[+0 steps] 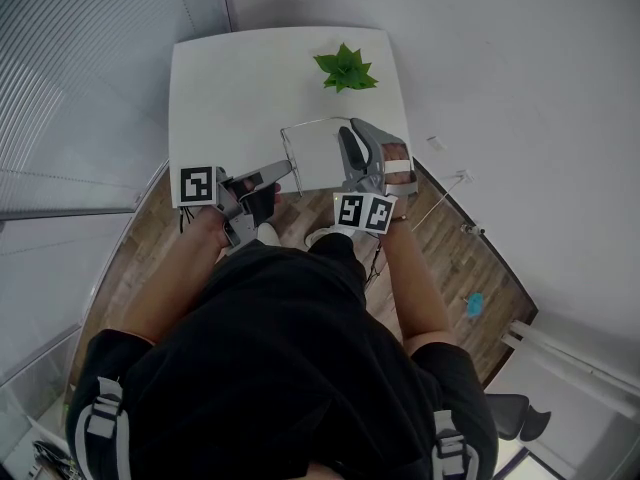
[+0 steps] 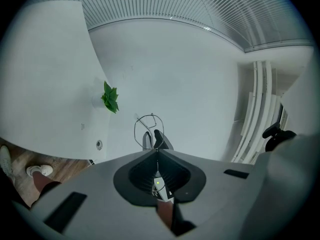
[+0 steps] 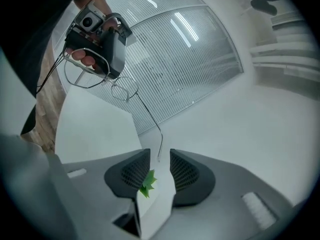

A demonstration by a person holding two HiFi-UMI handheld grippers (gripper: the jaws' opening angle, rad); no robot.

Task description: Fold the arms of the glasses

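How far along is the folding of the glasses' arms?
Done: nothing visibly folded; one glasses arm sticks out straight. In hand: left claw is shut on the frame, right claw open at that arm's tip. Left: fold the arms.

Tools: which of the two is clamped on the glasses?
The left tool, jaws shut on the glasses; the right tool has its jaws apart around the end of one arm.
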